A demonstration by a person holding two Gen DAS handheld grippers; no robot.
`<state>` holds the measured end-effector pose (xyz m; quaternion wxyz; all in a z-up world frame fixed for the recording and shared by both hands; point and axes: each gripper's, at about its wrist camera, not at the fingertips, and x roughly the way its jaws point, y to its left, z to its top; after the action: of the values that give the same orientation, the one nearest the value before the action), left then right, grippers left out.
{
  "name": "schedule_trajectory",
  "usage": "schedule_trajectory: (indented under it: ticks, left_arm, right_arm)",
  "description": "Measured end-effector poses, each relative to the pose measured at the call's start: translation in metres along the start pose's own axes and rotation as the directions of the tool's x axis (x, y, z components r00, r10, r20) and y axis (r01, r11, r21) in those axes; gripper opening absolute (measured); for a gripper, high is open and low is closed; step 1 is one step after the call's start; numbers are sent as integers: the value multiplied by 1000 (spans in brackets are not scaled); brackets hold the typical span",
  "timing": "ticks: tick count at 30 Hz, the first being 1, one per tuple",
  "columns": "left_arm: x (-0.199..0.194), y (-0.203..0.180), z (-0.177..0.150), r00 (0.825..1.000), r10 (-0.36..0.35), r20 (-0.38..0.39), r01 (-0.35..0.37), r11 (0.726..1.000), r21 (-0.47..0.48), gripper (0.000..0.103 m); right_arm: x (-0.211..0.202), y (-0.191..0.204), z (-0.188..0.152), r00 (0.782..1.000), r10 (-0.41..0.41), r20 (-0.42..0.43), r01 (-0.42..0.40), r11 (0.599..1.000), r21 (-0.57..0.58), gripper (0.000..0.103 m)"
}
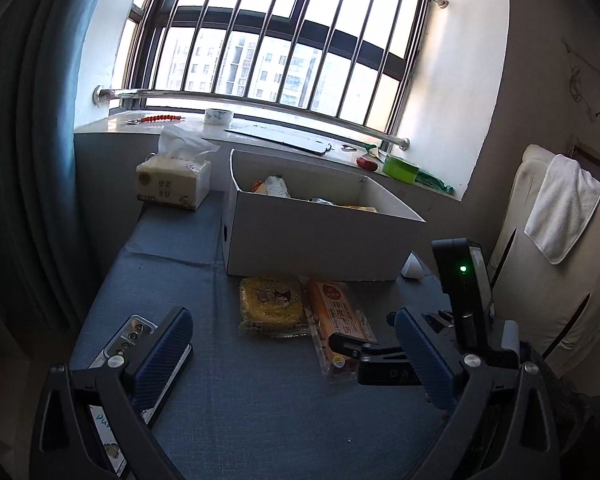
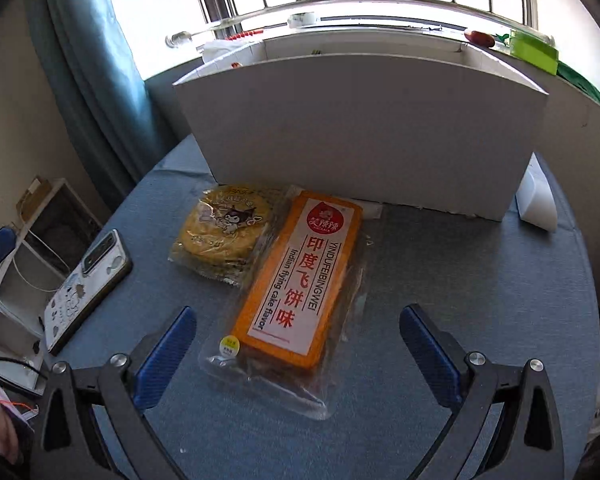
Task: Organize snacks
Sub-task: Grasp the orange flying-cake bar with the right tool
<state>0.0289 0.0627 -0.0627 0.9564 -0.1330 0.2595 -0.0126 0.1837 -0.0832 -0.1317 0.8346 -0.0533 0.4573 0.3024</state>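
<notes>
An orange flying-cake snack pack (image 2: 296, 276) lies on the blue table in front of a white box (image 2: 360, 128). A yellow round-cake packet (image 2: 224, 232) lies to its left, touching it. My right gripper (image 2: 296, 336) is open, its near end of the orange pack between the blue fingers (image 2: 168, 352). My left gripper (image 1: 292, 344) is open and empty, further back. In the left wrist view the orange pack (image 1: 340, 320), yellow packet (image 1: 270, 304) and box (image 1: 320, 240) holding several snacks show; the right gripper's body (image 1: 384, 356) reaches over the pack.
A phone (image 2: 88, 272) lies at the table's left edge, also under my left finger (image 1: 132, 340). A tissue pack (image 1: 174, 184) stands left of the box. A white object (image 2: 538, 200) lies right of the box. The windowsill (image 1: 260, 132) holds tape and green items.
</notes>
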Motion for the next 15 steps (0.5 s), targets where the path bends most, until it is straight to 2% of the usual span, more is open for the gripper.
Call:
schedule_trajectory:
  ticks: [2, 5, 7, 9, 11, 15]
  left_arm:
    - [1, 2, -1, 1000, 9, -6, -9, 1000, -3, 103]
    - [4, 4, -3, 1000, 11, -17, -11, 1000, -8, 103]
    - [7, 5, -5, 999, 21, -24, -21, 1000, -11, 103]
    - [10, 6, -6, 999, 22, -35, -22, 1000, -13, 103]
    - [13, 7, -8, 999, 24, -44, -25, 1000, -14, 103]
    - [22, 5, -10, 997, 25, -70, -25, 1000, -4, 103]
  right_arm:
    - [11, 3, 4, 998, -61, -6, 61, 998, -5, 103]
    - [28, 5, 6, 995, -80, -60, 79, 997, -16, 103]
    - [30, 8, 5, 992, -110, -58, 107, 993, -51, 102]
    - [27, 11, 3, 992, -120, -41, 116, 989, -88, 88]
    - [21, 8, 0, 994, -103, -40, 98, 990, -97, 65]
    - [6, -17, -9, 999, 11, -47, -12, 1000, -27, 59]
